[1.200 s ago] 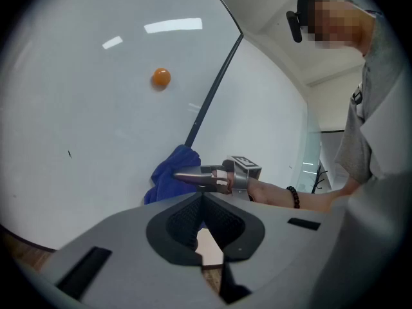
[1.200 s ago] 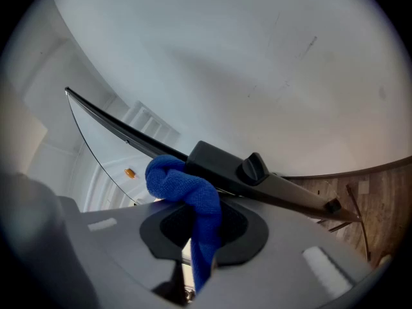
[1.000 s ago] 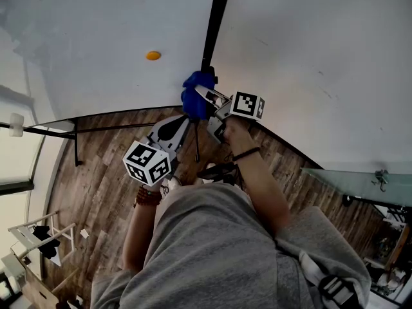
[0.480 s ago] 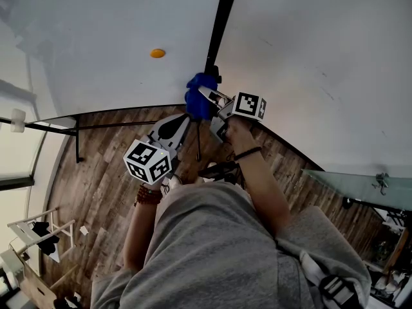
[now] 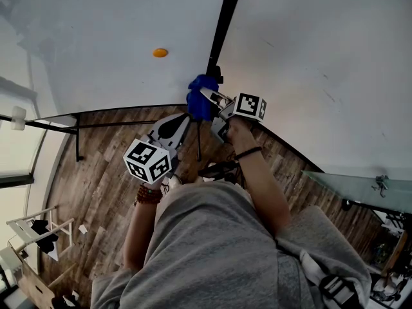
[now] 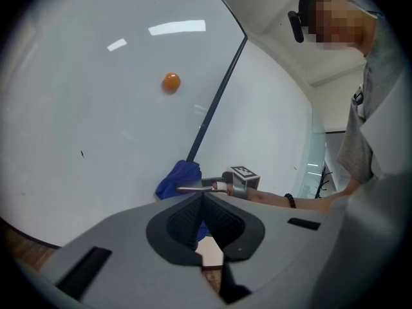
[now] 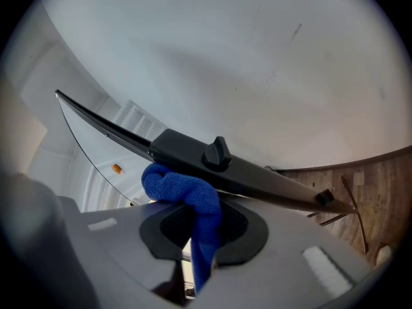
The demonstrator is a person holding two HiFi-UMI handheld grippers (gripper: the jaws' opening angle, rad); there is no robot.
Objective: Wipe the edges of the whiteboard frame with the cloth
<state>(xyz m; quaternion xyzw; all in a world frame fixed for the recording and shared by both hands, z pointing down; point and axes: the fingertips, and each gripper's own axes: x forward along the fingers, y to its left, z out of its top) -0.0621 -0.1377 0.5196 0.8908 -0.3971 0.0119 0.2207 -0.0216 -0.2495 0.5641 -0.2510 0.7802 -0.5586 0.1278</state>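
In the right gripper view, my right gripper has its jaws closed tight on the blue cloth. The bunched end of the cloth presses against the black whiteboard frame, just left of a black knob. In the head view the cloth sits near the centre of the picture, at the lower end of the frame bar that comes down from the top edge. My left gripper has its jaws fully together with nothing between them, and it points toward the cloth from the lower left, near it.
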